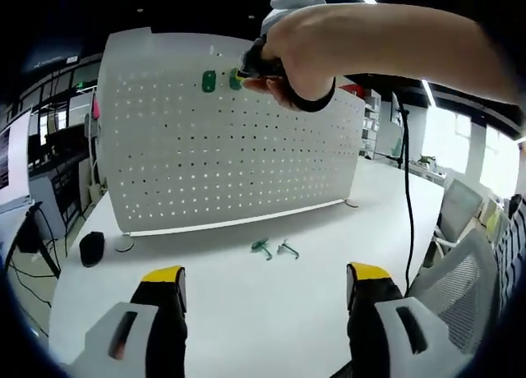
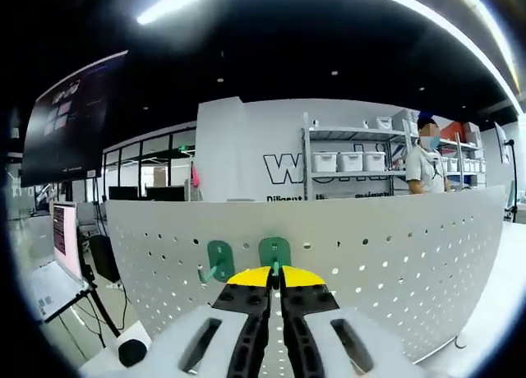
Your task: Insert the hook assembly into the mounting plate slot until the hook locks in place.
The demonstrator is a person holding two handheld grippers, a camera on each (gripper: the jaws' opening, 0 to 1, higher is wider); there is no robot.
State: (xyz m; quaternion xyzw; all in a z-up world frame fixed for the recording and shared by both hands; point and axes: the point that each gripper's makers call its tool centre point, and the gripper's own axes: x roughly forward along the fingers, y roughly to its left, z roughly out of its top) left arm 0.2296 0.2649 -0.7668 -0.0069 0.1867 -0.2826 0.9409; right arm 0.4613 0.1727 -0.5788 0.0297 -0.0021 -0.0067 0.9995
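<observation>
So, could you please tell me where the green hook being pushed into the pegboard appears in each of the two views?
Left gripper view: the green hook is near the top of the white pegboard, at the fingertips of the person's hand, just right of a second green hook.
Right gripper view: it sits low centre, directly above the tips of the shut right tongs.
Shared landmark: the second green hook to its left.

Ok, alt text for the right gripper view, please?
The right tool, shut on a green hook, presses it against the upright white pegboard near the top edge. A second green hook already hangs just left of it.
</observation>
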